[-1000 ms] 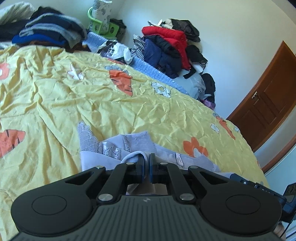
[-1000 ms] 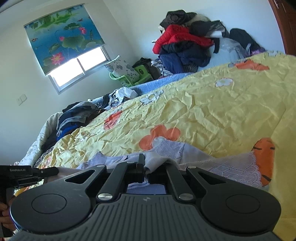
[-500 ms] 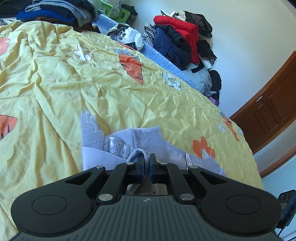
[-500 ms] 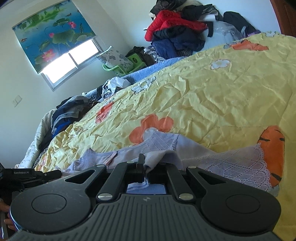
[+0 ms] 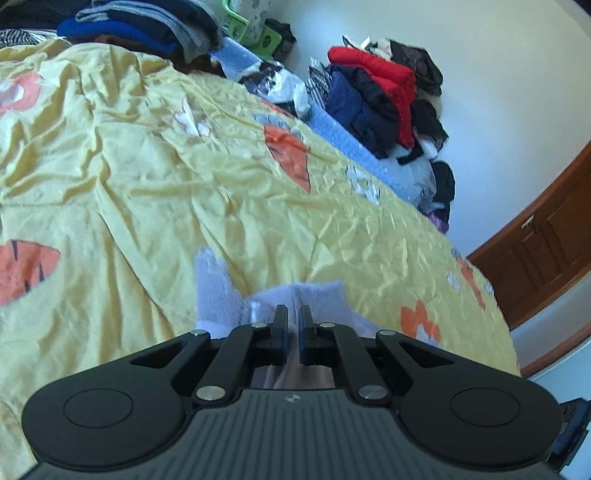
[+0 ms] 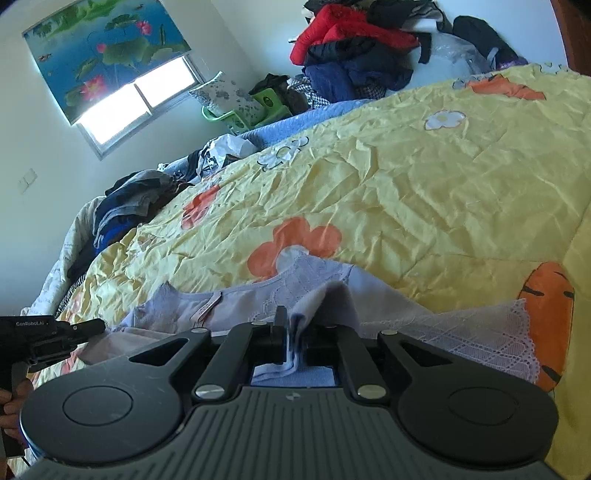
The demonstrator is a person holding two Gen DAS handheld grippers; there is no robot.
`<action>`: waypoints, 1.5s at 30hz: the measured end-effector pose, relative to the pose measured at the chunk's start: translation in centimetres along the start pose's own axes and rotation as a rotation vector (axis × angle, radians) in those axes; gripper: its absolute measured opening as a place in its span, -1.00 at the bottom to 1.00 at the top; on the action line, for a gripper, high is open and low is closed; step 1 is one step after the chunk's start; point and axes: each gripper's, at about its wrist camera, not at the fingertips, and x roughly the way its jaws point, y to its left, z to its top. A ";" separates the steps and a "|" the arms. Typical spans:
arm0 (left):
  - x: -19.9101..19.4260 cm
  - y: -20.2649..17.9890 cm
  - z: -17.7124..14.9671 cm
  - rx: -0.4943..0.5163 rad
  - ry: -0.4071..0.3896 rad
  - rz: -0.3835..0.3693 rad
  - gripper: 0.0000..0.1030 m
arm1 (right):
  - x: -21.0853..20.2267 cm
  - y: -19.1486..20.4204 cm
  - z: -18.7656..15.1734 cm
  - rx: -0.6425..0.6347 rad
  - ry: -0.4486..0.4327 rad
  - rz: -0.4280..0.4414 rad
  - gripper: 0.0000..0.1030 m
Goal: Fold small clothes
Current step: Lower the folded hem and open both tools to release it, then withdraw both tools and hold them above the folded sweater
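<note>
A small pale lilac garment with lace trim (image 6: 332, 295) lies on the yellow bedspread (image 6: 424, 192). In the left wrist view the same garment (image 5: 218, 291) lies just ahead of my left gripper (image 5: 291, 314), whose fingers are nearly together with the cloth pinched between them. My right gripper (image 6: 293, 325) is shut on a raised fold of the garment; cloth drapes over its right finger. The left gripper's body (image 6: 44, 332) shows at the left edge of the right wrist view.
Piles of clothes (image 5: 384, 96) sit along the far side of the bed, with more dark clothes (image 5: 140, 26) at its head. A green basket (image 6: 236, 110) stands by the window. A brown door (image 5: 546, 251) is at the right.
The left gripper has moved forward over the garment, so less of the cloth shows ahead of it. The right gripper has lifted its fold slightly and tilted; both stay shut on the cloth.
</note>
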 end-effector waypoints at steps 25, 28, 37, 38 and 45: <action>0.2 -2.4 -4.3 -0.028 0.367 -0.242 0.54 | 0.7 -1.1 1.3 0.073 0.149 0.157 -0.22; 2.5 -2.3 -3.2 -0.035 0.283 -0.184 0.54 | 1.8 -1.4 1.9 0.102 0.149 0.157 -0.20; 1.5 -1.1 3.1 -0.200 -0.032 -0.132 0.54 | 2.6 -2.8 4.5 0.223 -0.011 0.088 -0.01; 1.1 -1.1 3.0 -0.180 -0.029 -0.127 0.54 | 1.8 -2.5 4.4 0.200 -0.040 0.089 -0.01; 1.6 -4.0 -0.3 0.080 0.073 -0.100 0.54 | 1.7 3.1 1.9 -0.189 0.162 0.207 0.14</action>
